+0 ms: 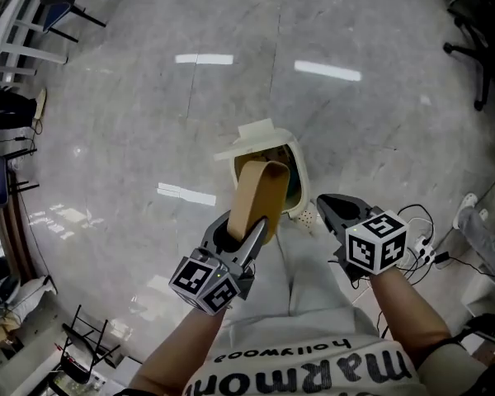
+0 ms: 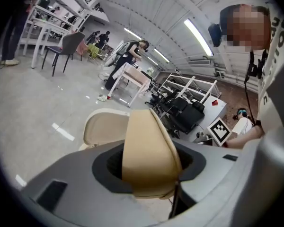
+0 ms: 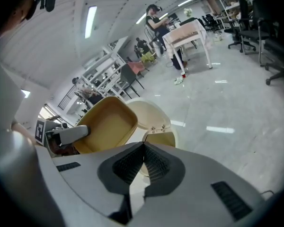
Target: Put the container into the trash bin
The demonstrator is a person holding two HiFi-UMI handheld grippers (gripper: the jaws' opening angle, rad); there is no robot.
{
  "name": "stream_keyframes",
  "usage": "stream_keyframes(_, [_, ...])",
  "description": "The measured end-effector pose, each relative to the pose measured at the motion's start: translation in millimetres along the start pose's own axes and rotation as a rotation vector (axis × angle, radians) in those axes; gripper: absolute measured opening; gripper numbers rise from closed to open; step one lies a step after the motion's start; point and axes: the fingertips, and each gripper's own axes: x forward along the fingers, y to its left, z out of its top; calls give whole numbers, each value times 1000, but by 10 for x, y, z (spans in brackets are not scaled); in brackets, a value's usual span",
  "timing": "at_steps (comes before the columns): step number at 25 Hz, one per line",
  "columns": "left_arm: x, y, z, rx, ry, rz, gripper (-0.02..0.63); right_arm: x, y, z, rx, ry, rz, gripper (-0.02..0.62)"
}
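Observation:
My left gripper (image 1: 249, 229) is shut on the rim of a tan, tray-like container (image 1: 259, 195), which stands tilted up over the mouth of the cream trash bin (image 1: 293, 153). The bin's lid (image 1: 256, 137) is swung open at the back. In the left gripper view the container (image 2: 149, 150) fills the gap between the jaws, with the bin lid (image 2: 102, 129) behind it. My right gripper (image 1: 330, 210) hangs just right of the bin, jaws closed together on nothing. In the right gripper view the container's hollow side (image 3: 106, 125) and the bin (image 3: 158, 119) lie ahead of my right gripper (image 3: 143, 148).
The bin stands on a glossy grey floor (image 1: 148, 106). A rolling chair base (image 1: 474, 52) is at the far right, cables and a power strip (image 1: 425, 250) lie at the right, and metal racks (image 1: 16, 23) line the left. People stand by a table (image 3: 189, 32) far off.

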Motion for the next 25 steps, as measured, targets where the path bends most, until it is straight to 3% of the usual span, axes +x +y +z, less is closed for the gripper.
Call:
stream_keyframes(9, [286,738,-693,-40,169,121,192,705,-127,-407,76,77,15,2])
stream_keyframes(13, [447,940,-1002,38,261,111,192,986,-317,-542,66,98,-7,1])
stream_keyframes(18, [655,1107,-1244,51,357,105,193,1242,-516,-572,48,102,-17,0])
stream_keyframes(21, [817,1111,-1367,-28,395,121,193,1290,-596,-564,46,88,-22,0])
stream_keyframes(25, [993,1261,-1539,-143,438,252,195,1284,-704,-528,36,21,-39,1])
